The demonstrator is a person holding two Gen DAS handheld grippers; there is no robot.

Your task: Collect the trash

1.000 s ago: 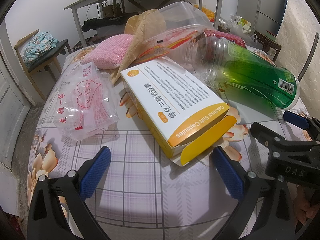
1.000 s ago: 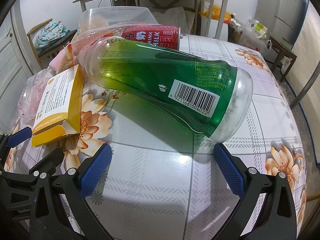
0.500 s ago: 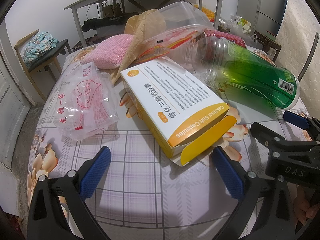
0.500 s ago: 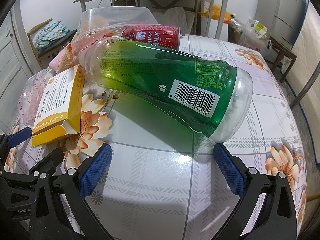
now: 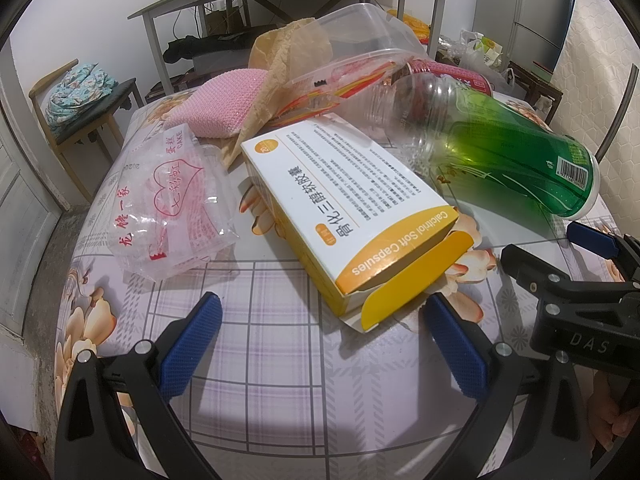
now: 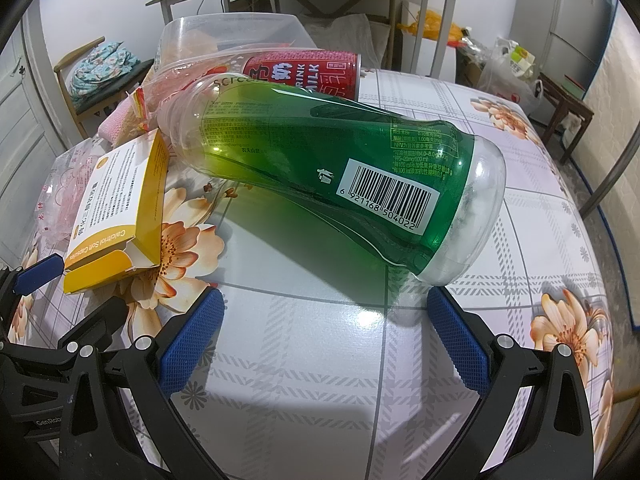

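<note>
Left tool spread wide, right tool likewise, both seemingly hovering low, side by side

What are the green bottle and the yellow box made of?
The green bottle looks like clear plastic wrapped in a glossy green label: its ends are see-through and shiny. The yellow box seems to be thin printed cardboard, with a folded open flap and matte surface.

A home: floral tablecloth, fridge, cushioned chair.

Bare tablecloth before box
</note>
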